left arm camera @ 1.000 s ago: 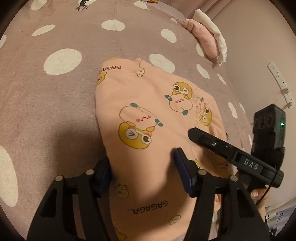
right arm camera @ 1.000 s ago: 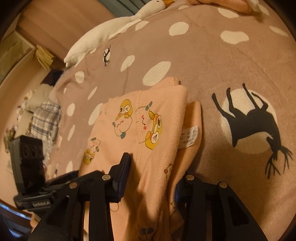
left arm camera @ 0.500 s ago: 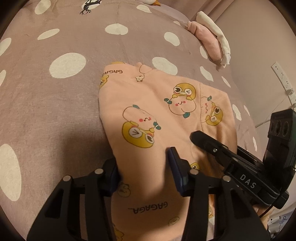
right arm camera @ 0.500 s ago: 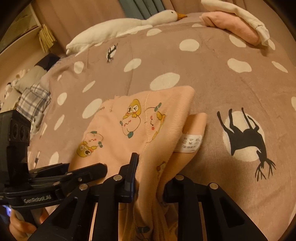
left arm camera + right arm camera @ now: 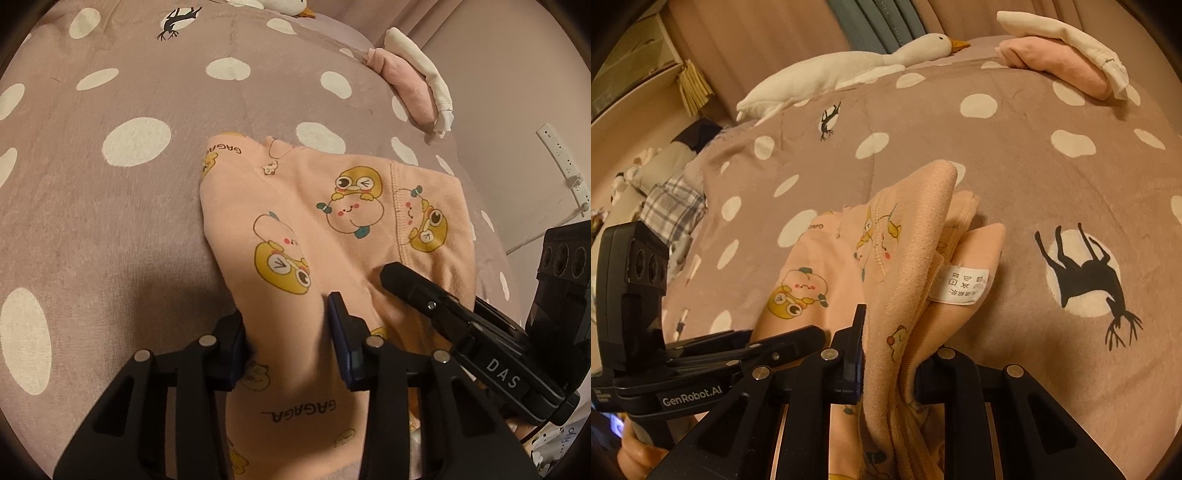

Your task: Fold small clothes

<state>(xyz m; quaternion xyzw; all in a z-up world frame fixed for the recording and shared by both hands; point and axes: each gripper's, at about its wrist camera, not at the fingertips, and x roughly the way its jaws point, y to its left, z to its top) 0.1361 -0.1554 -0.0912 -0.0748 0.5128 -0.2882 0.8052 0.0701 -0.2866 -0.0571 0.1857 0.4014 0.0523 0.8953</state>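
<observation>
Peach cartoon-print garment (image 5: pixel 332 229), folded, bunched, white tag (image 5: pixel 962 286)

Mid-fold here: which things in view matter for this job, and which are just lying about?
In the job:
peach cartoon-print garment
left claw, gripping it
right claw, gripping it

Lying about:
goose plush
pink and white folded clothes
spotted blanket

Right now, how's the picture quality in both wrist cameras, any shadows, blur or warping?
Left wrist view: warm dim light, sharp, a dark shadow on the blanket left of the garment; fisheye bends the edges into a black rim. Right wrist view: same warm cast, the care label stays legible, and the blanket bulges like a dome.
</observation>
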